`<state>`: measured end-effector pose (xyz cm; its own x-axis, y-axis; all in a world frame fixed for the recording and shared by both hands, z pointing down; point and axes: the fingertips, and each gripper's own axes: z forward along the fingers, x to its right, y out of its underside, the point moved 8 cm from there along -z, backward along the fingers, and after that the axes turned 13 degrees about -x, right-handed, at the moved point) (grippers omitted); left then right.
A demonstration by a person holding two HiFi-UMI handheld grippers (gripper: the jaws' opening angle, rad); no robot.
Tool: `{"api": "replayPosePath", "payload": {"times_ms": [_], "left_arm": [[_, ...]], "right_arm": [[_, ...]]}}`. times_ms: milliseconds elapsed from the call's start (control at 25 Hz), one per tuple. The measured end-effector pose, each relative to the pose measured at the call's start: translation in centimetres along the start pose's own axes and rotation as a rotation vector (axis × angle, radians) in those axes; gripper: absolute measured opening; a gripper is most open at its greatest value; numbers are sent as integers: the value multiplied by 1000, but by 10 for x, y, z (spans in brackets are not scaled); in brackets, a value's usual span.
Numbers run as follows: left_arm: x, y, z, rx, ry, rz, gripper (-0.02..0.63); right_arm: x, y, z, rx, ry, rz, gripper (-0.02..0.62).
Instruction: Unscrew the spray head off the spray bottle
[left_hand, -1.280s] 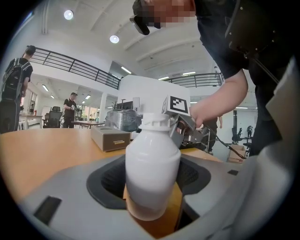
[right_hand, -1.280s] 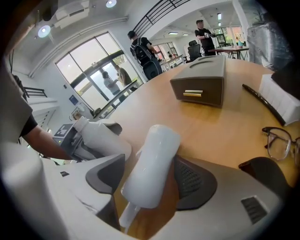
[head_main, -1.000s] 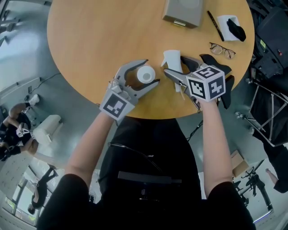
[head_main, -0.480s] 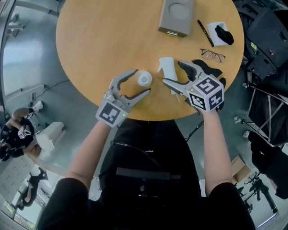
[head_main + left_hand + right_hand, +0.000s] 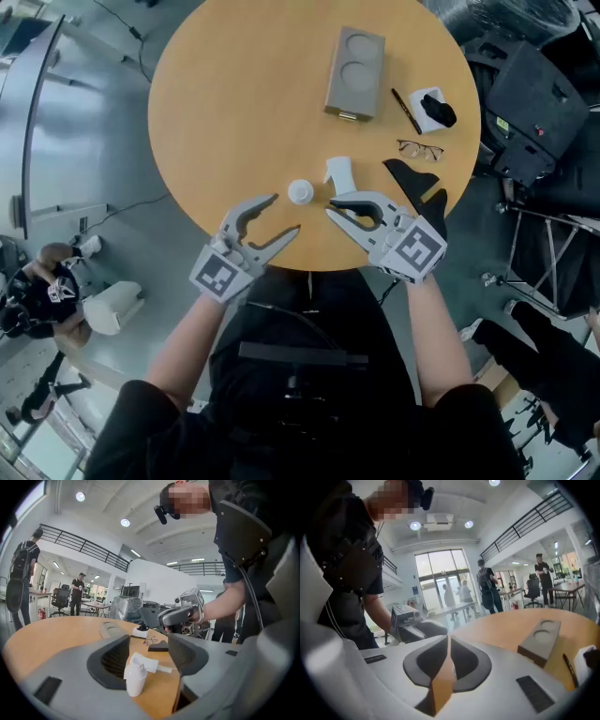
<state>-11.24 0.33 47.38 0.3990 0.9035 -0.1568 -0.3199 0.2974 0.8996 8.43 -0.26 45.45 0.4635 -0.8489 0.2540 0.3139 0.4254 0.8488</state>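
Observation:
A small white bottle (image 5: 300,192) stands on the round wooden table (image 5: 244,103) near its front edge, with the white spray head (image 5: 339,173) lying separately just to its right. In the left gripper view the bottle (image 5: 133,681) and the spray head (image 5: 149,663) show far off beyond the jaws. My left gripper (image 5: 286,213) hangs open above the table edge; its jaws have just been closing a little with nothing between them. My right gripper (image 5: 329,207) has just closed, its tips meeting on nothing. The right gripper view shows those jaws (image 5: 447,641) almost touching.
A grey block with two round recesses (image 5: 355,72) lies at the table's far side. A pen (image 5: 405,111), a white box with a black item (image 5: 433,110), glasses (image 5: 420,148) and a flat black piece (image 5: 417,183) lie at the right. People stand in the background.
Both grippers have lifted away from the bottle and the spray head, which stay on the table. The right jaws went from wide open to shut; the left narrowed slightly.

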Motion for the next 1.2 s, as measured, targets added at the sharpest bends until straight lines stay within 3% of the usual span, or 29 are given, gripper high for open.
{"api": "replayPosePath", "payload": {"times_ms": [40, 280, 480, 880, 1080, 1200], "left_arm": [[4, -8, -6, 6, 16, -2, 268], [27, -62, -35, 57, 80, -7, 245], [36, -101, -50, 91, 102, 31, 173], [51, -146, -71, 114, 67, 40, 23], [55, -164, -81, 93, 5, 33, 9], [63, -175, -85, 108, 8, 36, 9]], "right_arm": [[-7, -12, -7, 30, 0, -27, 8], [-31, -64, -44, 120, 21, -68, 5], [-44, -93, -66, 166, 42, -94, 5], [-71, -115, -90, 187, 41, -121, 5], [-83, -127, -103, 173, 87, -112, 5], [-90, -140, -112, 214, 71, -101, 2]]}}
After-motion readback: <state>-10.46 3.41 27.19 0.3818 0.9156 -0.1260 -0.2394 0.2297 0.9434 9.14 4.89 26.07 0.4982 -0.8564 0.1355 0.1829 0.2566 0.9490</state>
